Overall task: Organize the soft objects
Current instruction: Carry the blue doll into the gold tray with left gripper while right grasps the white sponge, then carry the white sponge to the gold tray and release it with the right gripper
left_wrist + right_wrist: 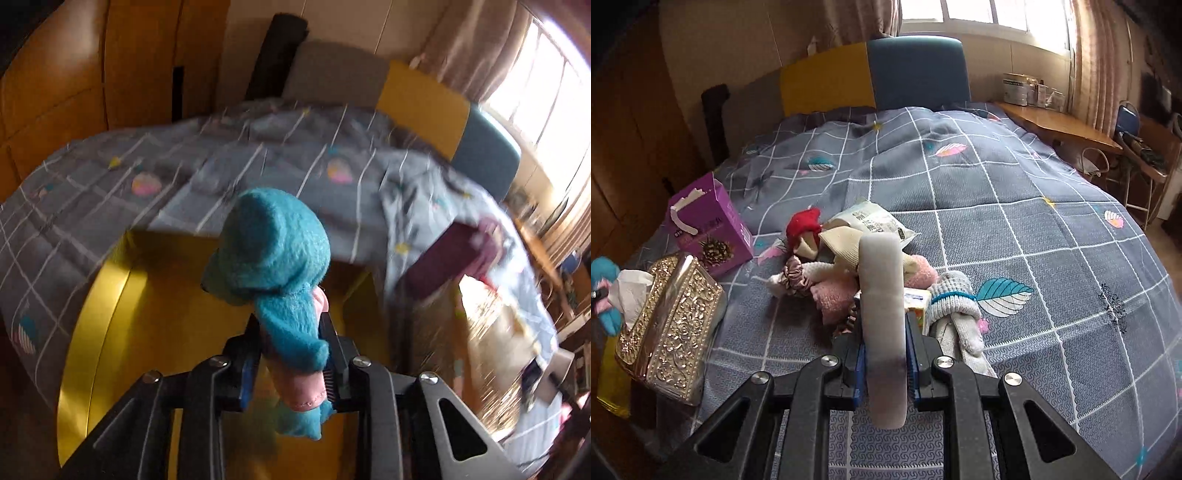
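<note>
My left gripper (290, 332) is shut on a teal plush toy (273, 243) with pink parts, which stands up between the fingers above an open yellow box (110, 295). The same toy (604, 273) shows at the far left edge of the right wrist view. My right gripper (886, 347) is shut on a pale grey soft band (881, 280) that sticks up over the bed. Just beyond it lies a pile of soft things: a red piece (803, 221), a pink sock (834, 291), a satin scrunchie (796, 275) and a grey knitted glove (955, 295).
A gold embossed tissue box (672, 325) and a purple carton (709, 225) stand on the bed's left side. A white snack packet (871, 221) lies behind the pile. The grey checked bedcover (1015, 221) stretches right toward a wooden desk (1052, 122).
</note>
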Available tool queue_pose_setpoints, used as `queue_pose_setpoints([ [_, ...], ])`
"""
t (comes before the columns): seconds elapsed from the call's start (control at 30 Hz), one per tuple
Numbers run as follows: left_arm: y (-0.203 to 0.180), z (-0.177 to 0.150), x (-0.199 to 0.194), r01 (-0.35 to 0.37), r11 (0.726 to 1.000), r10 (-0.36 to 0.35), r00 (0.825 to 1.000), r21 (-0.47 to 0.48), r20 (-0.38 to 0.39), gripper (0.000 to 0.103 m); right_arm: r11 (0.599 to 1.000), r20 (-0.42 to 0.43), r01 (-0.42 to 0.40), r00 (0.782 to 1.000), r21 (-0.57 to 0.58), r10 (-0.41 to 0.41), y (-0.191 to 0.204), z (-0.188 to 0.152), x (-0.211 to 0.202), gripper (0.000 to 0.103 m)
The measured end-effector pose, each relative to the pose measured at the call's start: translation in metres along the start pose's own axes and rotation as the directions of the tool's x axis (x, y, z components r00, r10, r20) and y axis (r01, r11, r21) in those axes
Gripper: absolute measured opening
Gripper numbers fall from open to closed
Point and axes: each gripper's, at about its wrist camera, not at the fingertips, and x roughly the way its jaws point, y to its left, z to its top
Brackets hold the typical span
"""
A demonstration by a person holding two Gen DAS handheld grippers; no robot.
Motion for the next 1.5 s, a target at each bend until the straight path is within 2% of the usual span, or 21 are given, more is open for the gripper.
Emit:
queue_pose_setpoints([
  [0.07,-0.001,-0.010,0.012,0.004,1.000,-0.003,0.999,0.010,-0.053,0.034,1.000,-0.013,0.013,1.000,0.008,-0.013,-0.002,0.000,0.003,0.018],
  [0.17,0.001,-0.024,0.016,-0.025,0.999,0.027,0.998,0.027,-0.058,0.041,0.999,-0.024,0.028,0.999,0.023,-0.027,-0.005,-0.001,0.005,0.018],
  [0.27,0.000,-0.031,0.006,-0.028,0.999,0.029,0.999,0.037,-0.029,0.044,0.999,-0.035,0.037,0.999,0.038,-0.036,-0.007,-0.002,0.007,0.018],
  [0.53,-0.012,-0.037,-0.038,-0.019,0.999,0.016,0.998,0.049,0.058,0.044,0.997,-0.061,0.067,0.996,0.043,-0.064,-0.007,-0.003,0.012,0.018],
  [0.93,-0.031,-0.054,-0.056,-0.030,0.990,0.018,0.996,0.139,0.090,0.044,0.995,-0.085,0.055,0.995,0.086,-0.047,-0.007,0.003,0.016,0.017],
  [1.2,-0.033,-0.060,-0.059,-0.012,0.988,-0.002,0.996,0.155,0.087,0.044,0.999,-0.082,0.035,0.996,0.018,-0.033,0.030,0.040,0.018,0.018],
  [1.5,-0.035,-0.065,-0.061,0.006,0.985,-0.019,0.997,0.171,0.075,0.044,0.998,-0.127,0.000,0.992,-0.064,-0.008,0.073,0.068,0.040,0.018],
])
